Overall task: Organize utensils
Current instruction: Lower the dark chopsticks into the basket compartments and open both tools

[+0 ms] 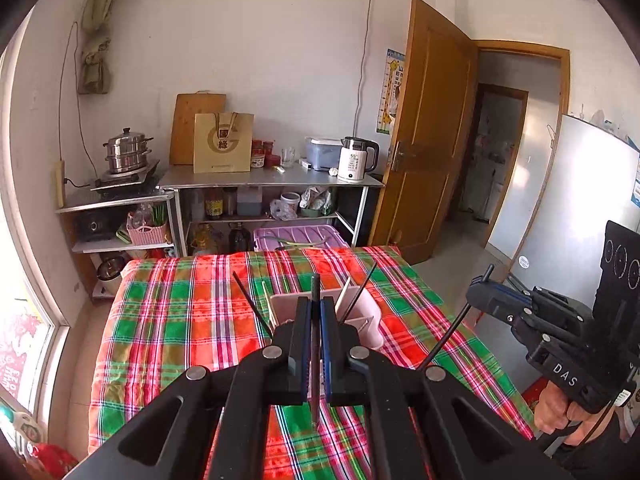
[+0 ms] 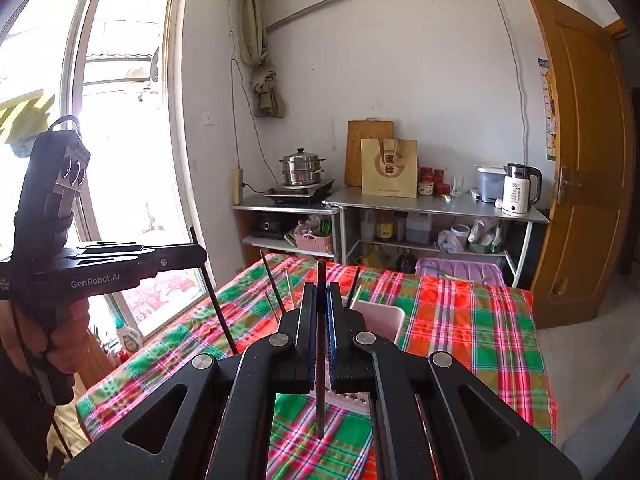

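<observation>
The left gripper [image 1: 316, 312] has its two black fingers pressed together on a thin dark chopstick [image 1: 315, 344], which runs nearly upright through the narrow gap between the blue-lined pads and pokes out above and below them. The right gripper [image 2: 319, 304] is clamped the same way on a second slim dark chopstick [image 2: 321, 360], also close to vertical, its lower end hanging above the checked cloth. In the left wrist view the right gripper [image 1: 478, 280] appears off to the right, holding that stick slanted in the air beside the table.

Both grippers hang over a table covered with a red, green and white plaid tablecloth [image 1: 180, 320]. On it stands a pale pink rectangular plastic utensil holder [image 1: 362, 320], just behind the left gripper's fingers. Several sticks stand in it, leaning outward: a dark chopstick [image 1: 250, 300] tilting left, a dark chopstick [image 1: 362, 290] tilting right, and a light wooden one [image 1: 343, 294] between them. An inner divider shows at the holder's right side, but which compartment each stick occupies cannot be told.

Against the far wall a metal shelf table [image 1: 276, 180] bears a white electric kettle [image 1: 354, 160], a tan paper gift bag [image 1: 223, 142], small red jars [image 1: 262, 152] and a lidded clear plastic box [image 1: 324, 152]. A steel steamer pot [image 1: 127, 150] sits on a cooker to its left. Below, a pink woven basket [image 1: 146, 232] holds bottles and greens, and a purple lidded bin [image 1: 296, 238] rests low.
</observation>
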### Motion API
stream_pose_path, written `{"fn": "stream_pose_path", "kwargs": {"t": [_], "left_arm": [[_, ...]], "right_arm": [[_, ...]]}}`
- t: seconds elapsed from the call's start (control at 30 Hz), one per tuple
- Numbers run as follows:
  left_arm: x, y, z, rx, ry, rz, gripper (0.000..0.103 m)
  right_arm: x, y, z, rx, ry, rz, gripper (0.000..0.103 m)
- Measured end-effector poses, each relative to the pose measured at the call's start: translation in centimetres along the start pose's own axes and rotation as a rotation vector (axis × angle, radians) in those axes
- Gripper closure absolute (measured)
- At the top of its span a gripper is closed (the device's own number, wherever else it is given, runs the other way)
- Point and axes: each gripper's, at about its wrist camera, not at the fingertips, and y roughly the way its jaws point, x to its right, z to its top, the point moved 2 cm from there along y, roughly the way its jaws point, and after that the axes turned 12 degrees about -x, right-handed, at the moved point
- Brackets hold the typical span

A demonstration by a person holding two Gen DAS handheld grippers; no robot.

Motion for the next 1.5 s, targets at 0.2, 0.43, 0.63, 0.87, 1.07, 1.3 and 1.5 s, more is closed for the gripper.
{"fn": "stream_pose_path", "kwargs": {"t": [0.2,0.43,0.63,0.87,1.07,1.3,1.5], "left_arm": [[-0.6,-0.4,3.1,0.043,-0.004,0.01,0.099],[-1.0,0.4,5.8,0.069,0.0,0.02,0.099],[-1.7,2.0,7.2,0.077,-0.001,0.023,0.099],[-2.5,4.9,6.5,0.048,-0.023,-0.004,0.099],[-3.1,7.5,5.4,0.013,-0.045,-0.024,0.099],[-3.7,10.3,4.2,-0.039,-0.054,-0.026,0.099],[-4.1,12.6,2.8,-0.098,-0.053,-0.015,0.099]], "right_arm": [[-0.2,0.5,2.9,0.06,0.014,0.015,0.099],[0.3,1.8,5.5,0.1,0.04,0.005,0.099],[1.2,3.5,6.2,0.11,0.063,0.0,0.099],[1.7,5.9,5.1,0.083,0.074,-0.005,0.099],[2.2,7.9,3.8,0.039,0.092,-0.005,0.099],[2.3,9.6,2.2,-0.012,0.091,-0.008,0.099],[2.4,10.8,0.9,-0.059,0.086,-0.011,0.099]]}}
